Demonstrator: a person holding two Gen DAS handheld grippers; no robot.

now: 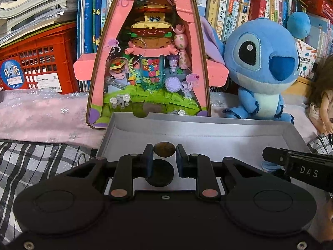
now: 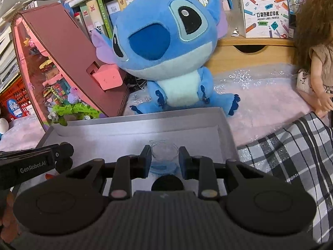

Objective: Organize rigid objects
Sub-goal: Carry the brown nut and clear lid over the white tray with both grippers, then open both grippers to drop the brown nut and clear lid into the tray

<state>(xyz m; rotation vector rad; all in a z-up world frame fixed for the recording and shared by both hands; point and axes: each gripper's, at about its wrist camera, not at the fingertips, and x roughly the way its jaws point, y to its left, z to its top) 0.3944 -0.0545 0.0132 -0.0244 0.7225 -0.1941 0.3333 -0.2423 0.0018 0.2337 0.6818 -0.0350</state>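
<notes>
**Both tongs over the open box, each pinching a small item**

L tongs (image 1: 164, 158) point fwd & angled down over the near part of the shallow white cardboard box (image 1: 208, 129). Their blue pads (image 1: 149, 160) are pressed nearly together, pinching a small brown oval stone (image 1: 164, 149) at the tips, stone held clear above the box floor. Below it, a dark round disc (image 1: 159, 173) sits betw the fingers; can't tell if it's an object in the box or part of the rig.

R tongs (image 2: 164, 158) also tilt down into the box (image 2: 226, 129), set a bit wider, pads on either side of a small clear glass dish (image 2: 164, 150) & gripping it. Just under the dish lies a pale blue round piece (image 2: 164, 167) on the box floor; contact betw the two not clear. In the L view the R tongs (image 1: 268, 155) come in from the right edge at box height; in the R view the L tongs (image 2: 62, 152) come in from the left, so the two sit side by side, near but apart.

Box rests on a plaid cloth (image 1: 41, 158), w/ pink sparkly fabric (image 1: 41, 112) behind. Behind the box: pink building-block display case (image 1: 149, 62), blue Stitch plush (image 1: 262, 66), doll (image 2: 316, 58) far right, red crate (image 1: 41, 58), books (image 1: 229, 4)
</notes>
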